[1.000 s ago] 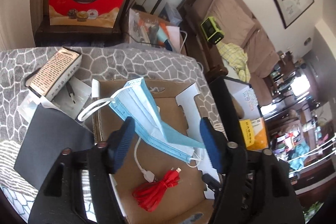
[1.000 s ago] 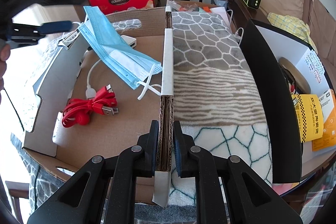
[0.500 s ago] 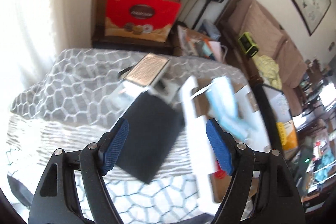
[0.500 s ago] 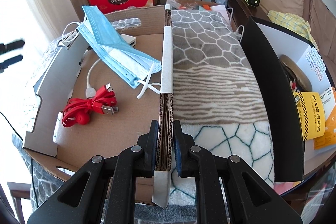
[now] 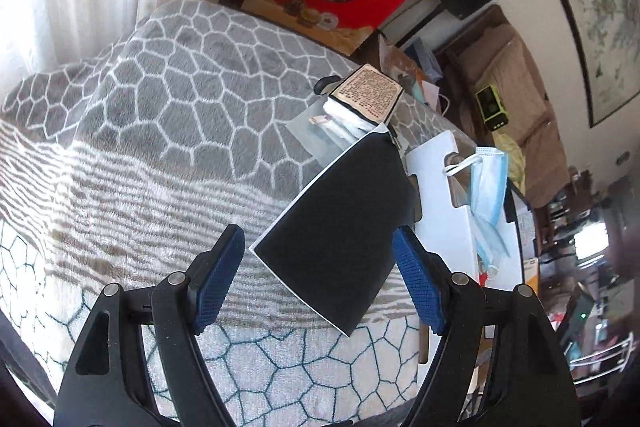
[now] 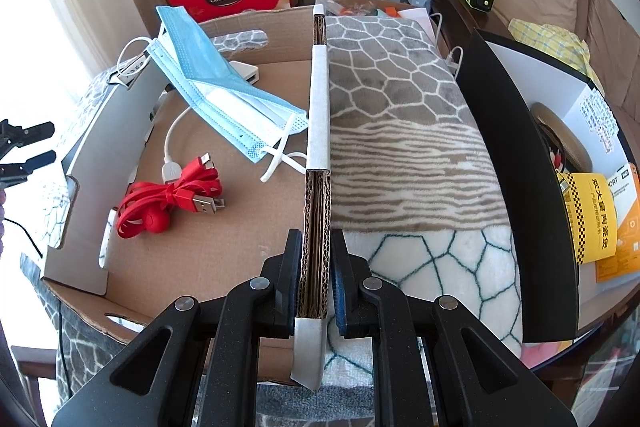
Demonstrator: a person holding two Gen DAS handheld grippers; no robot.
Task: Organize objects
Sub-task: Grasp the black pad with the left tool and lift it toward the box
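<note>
Mask (image 6: 224, 95), red cable (image 6: 168, 199) in box (image 6: 224, 251)

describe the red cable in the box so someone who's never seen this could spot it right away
Start at the open cardboard box on the patterned blanket, whose right wall the right gripper clamps. On the box floor, near its left wall and below the blue face mask, lies the red cable. It is the only red thing in the box, a bundled coil with a metal USB plug.
</note>
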